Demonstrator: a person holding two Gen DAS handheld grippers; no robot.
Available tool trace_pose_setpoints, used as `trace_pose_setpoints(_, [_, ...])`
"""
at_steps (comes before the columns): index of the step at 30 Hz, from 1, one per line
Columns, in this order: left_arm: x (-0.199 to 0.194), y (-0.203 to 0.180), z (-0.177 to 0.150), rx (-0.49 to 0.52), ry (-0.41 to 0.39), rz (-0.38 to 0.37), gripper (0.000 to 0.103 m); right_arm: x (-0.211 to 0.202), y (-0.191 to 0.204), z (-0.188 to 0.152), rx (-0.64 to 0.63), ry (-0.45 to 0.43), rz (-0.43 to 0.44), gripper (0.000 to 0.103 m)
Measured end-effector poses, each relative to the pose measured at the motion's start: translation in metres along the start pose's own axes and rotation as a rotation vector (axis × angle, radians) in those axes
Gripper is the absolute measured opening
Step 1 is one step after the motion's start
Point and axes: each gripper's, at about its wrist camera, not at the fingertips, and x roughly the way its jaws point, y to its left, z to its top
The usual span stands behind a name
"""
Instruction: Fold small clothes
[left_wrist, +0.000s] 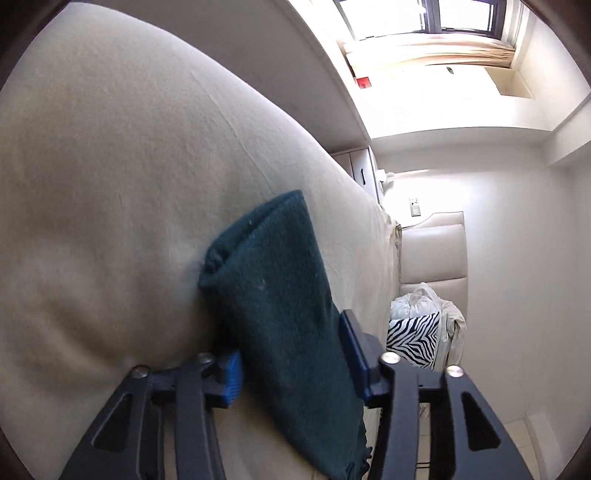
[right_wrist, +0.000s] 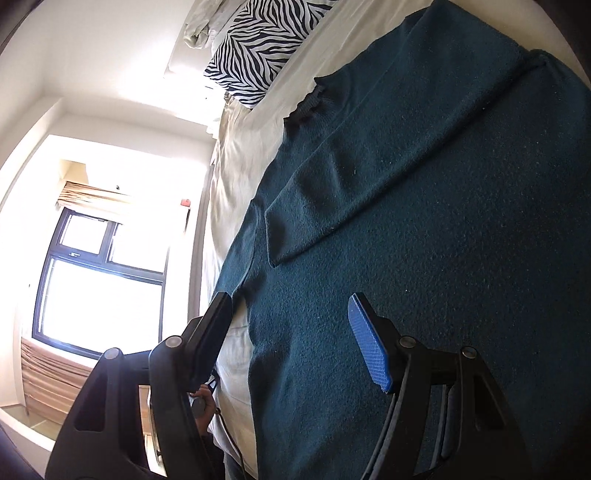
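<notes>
A dark teal knit sweater (right_wrist: 424, 229) lies spread on a cream bed sheet (right_wrist: 251, 147), one sleeve (right_wrist: 369, 173) folded across its body. In the left wrist view the other sleeve (left_wrist: 280, 295) runs between the fingers of my left gripper (left_wrist: 291, 350), whose jaws stand apart around it, the cuff end lying ahead on the sheet (left_wrist: 110, 184). My right gripper (right_wrist: 291, 332) is open, with the sweater's side edge between its spread fingers; I cannot tell if they touch the fabric.
A zebra-print pillow (right_wrist: 258, 40) and crumpled white bedding (left_wrist: 424, 299) lie at the bed's head by a padded headboard (left_wrist: 432, 247). A window (right_wrist: 99, 288) and white walls lie beyond the bed edge.
</notes>
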Motion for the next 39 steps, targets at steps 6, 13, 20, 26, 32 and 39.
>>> trace_pose_setpoints(6, [0.013, -0.052, -0.026, 0.186, 0.007, 0.05, 0.007, -0.024, -0.01, 0.01, 0.002, -0.038, -0.007, 0.065])
trace_pose_setpoints(13, [0.041, -0.195, -0.223, 0.841, 0.144, -0.015, 0.008, -0.042, -0.037, 0.012, 0.034, -0.064, -0.01, 0.065])
trace_pose_setpoints(20, [0.086, -0.175, -0.458, 1.356, 0.399, -0.004, 0.011, -0.061, -0.064, 0.019, 0.062, -0.094, -0.032, 0.065])
trace_pose_setpoints(26, [0.069, -0.115, -0.478, 1.491, 0.48, 0.063, 0.058, -0.05, -0.061, 0.031, 0.015, -0.05, -0.072, 0.065])
trace_pose_setpoints(32, [0.025, -0.123, -0.442, 1.444, 0.421, -0.016, 0.089, 0.014, -0.034, 0.045, -0.017, 0.063, -0.06, 0.065])
trace_pose_setpoints(39, [0.009, -0.086, -0.38, 1.183, 0.447, -0.005, 0.086, 0.086, -0.005, 0.045, -0.094, 0.15, -0.207, 0.065])
